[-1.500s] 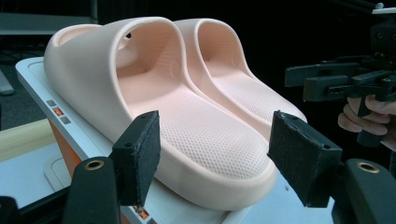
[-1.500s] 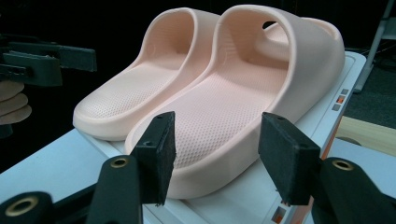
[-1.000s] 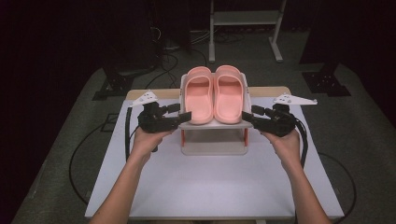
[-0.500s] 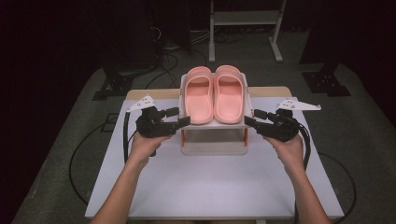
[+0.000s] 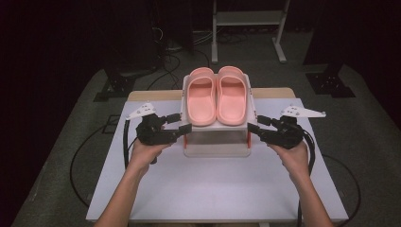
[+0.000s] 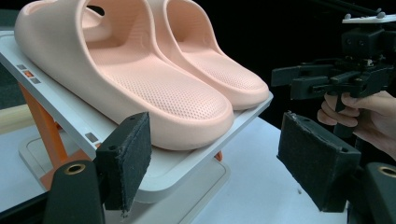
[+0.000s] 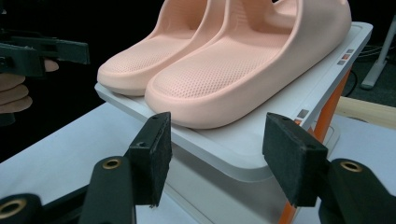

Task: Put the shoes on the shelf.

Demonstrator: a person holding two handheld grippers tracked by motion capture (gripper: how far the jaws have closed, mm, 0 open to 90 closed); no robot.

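White table (image 5: 213, 189), slippers (image 5: 217, 97) (pink) on stand (image 5: 217, 139)

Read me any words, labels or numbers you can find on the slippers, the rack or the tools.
No readable text anywhere.
Rack shelf: small grey and orange squares printed along its edge, the same on the other side; these are colour patches, not letters.
Pink slippers: no brand or size mark visible.
Left tool and right tool: no labels visible.

No legible text or labels.
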